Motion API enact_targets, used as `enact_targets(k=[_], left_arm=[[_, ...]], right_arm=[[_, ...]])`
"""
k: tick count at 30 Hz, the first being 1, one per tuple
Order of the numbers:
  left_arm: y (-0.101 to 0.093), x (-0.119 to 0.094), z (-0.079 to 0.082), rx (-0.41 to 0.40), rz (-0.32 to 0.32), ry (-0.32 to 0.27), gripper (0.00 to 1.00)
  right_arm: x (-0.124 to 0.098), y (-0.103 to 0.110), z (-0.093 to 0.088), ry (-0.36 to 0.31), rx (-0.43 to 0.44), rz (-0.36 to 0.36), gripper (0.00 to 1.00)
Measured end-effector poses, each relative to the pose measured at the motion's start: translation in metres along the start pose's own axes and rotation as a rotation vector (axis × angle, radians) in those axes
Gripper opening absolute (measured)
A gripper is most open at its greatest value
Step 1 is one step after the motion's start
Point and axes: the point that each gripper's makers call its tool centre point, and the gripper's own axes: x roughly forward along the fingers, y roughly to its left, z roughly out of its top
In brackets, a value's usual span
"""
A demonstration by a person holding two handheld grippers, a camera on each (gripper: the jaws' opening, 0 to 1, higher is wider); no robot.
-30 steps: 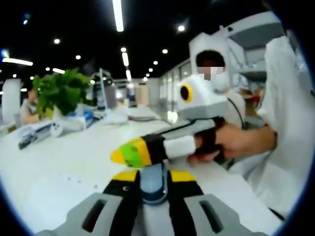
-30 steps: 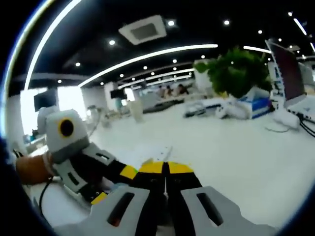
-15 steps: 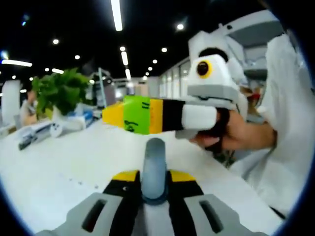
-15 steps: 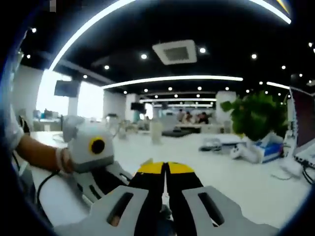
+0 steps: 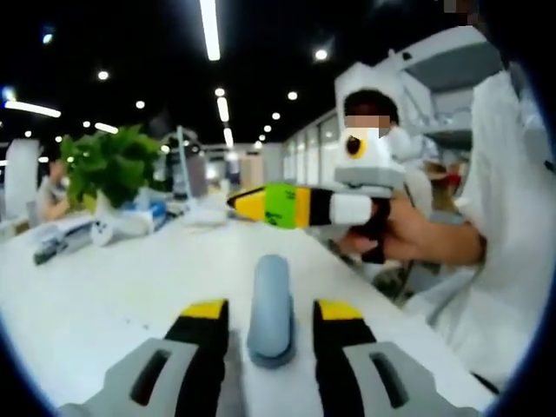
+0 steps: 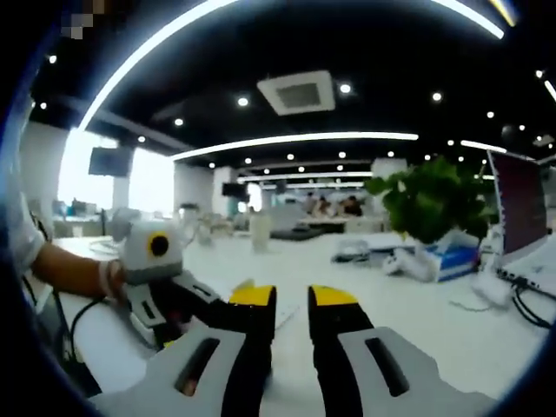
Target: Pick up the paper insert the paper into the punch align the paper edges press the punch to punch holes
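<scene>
**Both grippers open above the white bench, punch lever between the left fingers**

In the left gripper view, the left gripper has its yellow-tipped fingers spread apart, with a clear gap between them. In that gap lies the grey-blue punch lever, a rounded bar running away from the camera; the fingers stand on either side of it and I cannot tell whether they touch it. It sits on the white bench. Farther off and to the right, the right gripper is held up above the bench by a hand, its yellow and green tip pointing left.

In the right gripper view, the right gripper also has its fingers parted, with white bench visible between them. At the left, the left gripper is held low over the bench by a hand. A white sheet of paper seems to lie on the bench just beyond the fingers, though it is blurred. A potted plant and a monitor stand at the far right.
</scene>
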Motion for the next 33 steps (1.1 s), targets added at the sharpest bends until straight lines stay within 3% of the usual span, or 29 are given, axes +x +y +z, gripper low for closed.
enact_targets(k=[16,33], left_arm=[[0.004,-0.003,0.010,-0.007,0.019,-0.050,0.46],[0.017,-0.006,0.031,-0.074,0.032,-0.129,0.52]], right_arm=[[-0.020,-0.014,-0.003,0.037,-0.011,-0.007,0.36],[-0.028,-0.014,0.002,0.024,0.003,0.039,0.33]])
